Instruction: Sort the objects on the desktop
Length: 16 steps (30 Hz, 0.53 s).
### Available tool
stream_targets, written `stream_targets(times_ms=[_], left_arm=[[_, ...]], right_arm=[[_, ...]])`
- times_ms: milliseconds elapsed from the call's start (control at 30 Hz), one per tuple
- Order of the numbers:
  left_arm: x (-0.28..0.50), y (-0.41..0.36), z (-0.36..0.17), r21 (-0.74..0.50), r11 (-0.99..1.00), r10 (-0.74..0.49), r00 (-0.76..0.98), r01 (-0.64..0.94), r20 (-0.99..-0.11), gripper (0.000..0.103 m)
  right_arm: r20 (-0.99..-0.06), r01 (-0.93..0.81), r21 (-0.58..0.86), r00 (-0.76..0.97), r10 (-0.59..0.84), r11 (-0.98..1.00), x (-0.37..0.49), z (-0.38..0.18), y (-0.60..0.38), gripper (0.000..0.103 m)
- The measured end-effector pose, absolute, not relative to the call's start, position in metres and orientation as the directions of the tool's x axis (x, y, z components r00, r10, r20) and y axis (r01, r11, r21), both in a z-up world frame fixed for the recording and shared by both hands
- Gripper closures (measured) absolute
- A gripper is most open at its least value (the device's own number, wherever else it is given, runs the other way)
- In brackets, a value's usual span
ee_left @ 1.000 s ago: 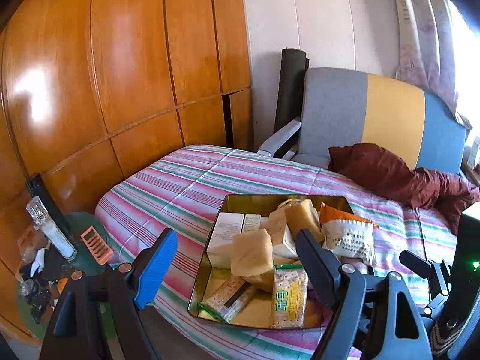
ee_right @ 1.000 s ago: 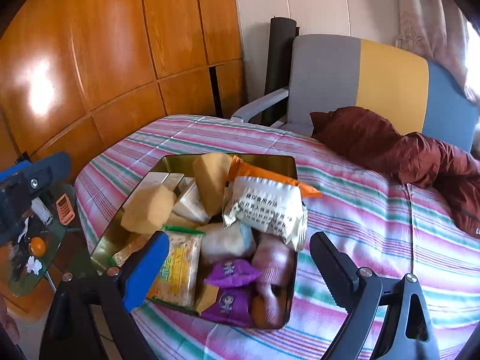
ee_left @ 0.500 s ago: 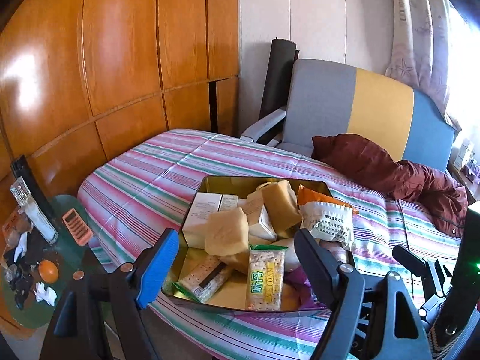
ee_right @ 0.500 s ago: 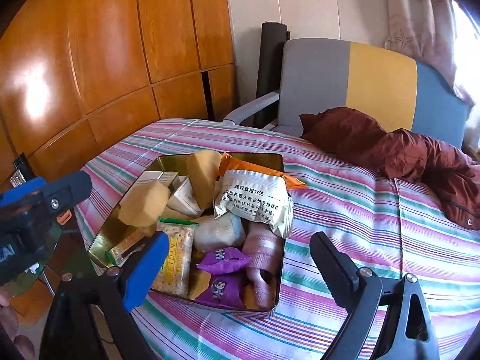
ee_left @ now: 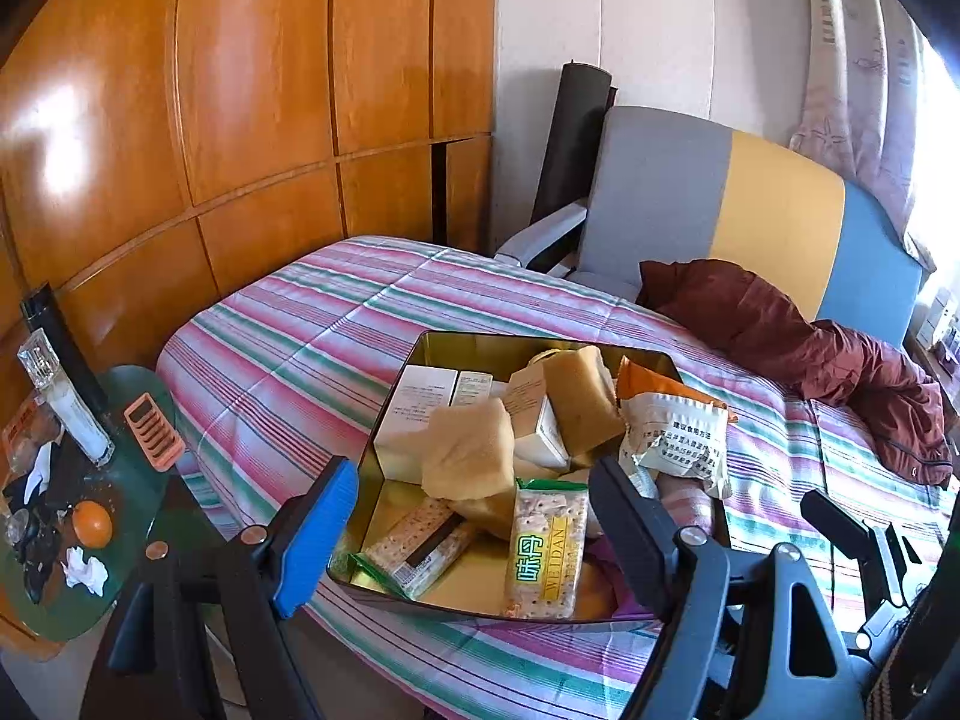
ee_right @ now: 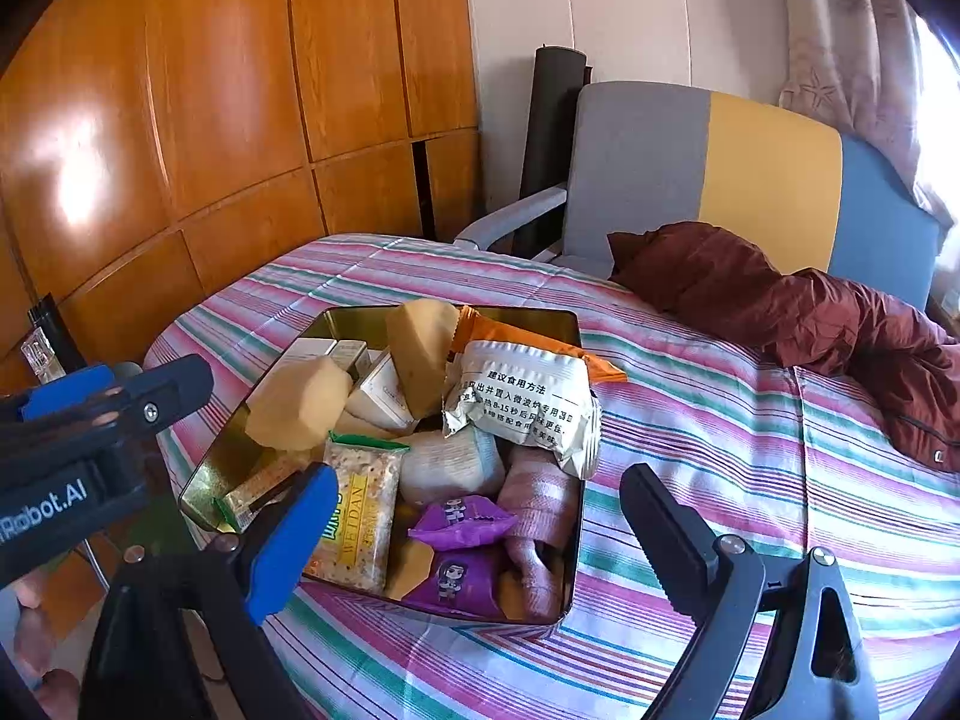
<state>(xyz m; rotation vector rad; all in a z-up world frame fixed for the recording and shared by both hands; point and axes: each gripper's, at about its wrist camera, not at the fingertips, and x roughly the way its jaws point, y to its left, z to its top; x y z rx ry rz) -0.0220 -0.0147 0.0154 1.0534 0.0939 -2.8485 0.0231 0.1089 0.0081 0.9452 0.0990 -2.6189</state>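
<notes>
Right wrist view looks straight down on the gold tin tray (ee_right: pixel 558 324), which sits on the striped bedspread (ee_right: pixel 750 456) and is heaped with snacks: a white reheating-instructions pouch (ee_right: pixel 522 408) lies on top over an orange packet (ee_right: pixel 528 339), two purple sweets (ee_right: pixel 462 525) sit at the near end beside a pink wrapped roll (ee_right: pixel 540 510), and a WEIDAN cracker pack (ee_right: pixel 357 516) leans at the near left by tan sponge-cake blocks (ee_right: pixel 300 402). Right gripper (ee_right: pixel 474 540) hangs above the tray's near edge, jaws spread wide, nothing between them. Left gripper (ee_left: pixel 471 516) hovers over the tray's left near corner in the left wrist view, equally wide and empty, with a second cracker sleeve (ee_left: pixel 420 546) lying flat on the bare tray floor below. Whether this heap is the sorted result or the pile waiting to be sorted, the pictures can't settle. Any pick from here, I'd judge, goes best from the top of the pile, the pouch or a purple sweet, since pulling a buried item would topple the cakes. Soft wrappers want a gentle pinch on a crimped edge, and the two claws sit close enough to bump. Beyond the tray, a maroon jacket (ee_right: pixel 798 306) sprawls toward the chair (ee_right: pixel 660 162).
</notes>
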Motion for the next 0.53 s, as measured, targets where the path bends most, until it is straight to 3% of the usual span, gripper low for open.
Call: stream_targets(times_ms=[233, 333, 533], left_arm=[[-0.0255, -0.0174, 0.0138, -0.016, -0.991, -0.093, -0.754, 0.136, -0.651, 0.022], [-0.0249, -0.0189, 0.0136, -0.012, -0.988, -0.108, -0.759, 0.152, -0.643, 0.032], [-0.0232, -0.0195, 0.0141, 0.001, -0.988, -0.119, -0.767, 0.153, -0.63, 0.037]], right_arm=[[-0.629, 0.357, 0.049, -0.714, -0.307, -0.933, 0.0226, 0.0074, 0.1065, 0.007], [-0.628, 0.36, 0.046, -0.715, -0.308, -0.932, 0.0229, 0.0069, 0.1054, 0.007], [-0.626, 0.363, 0.04, -0.717, -0.307, -0.931, 0.0226, 0.0047, 0.1042, 0.007]])
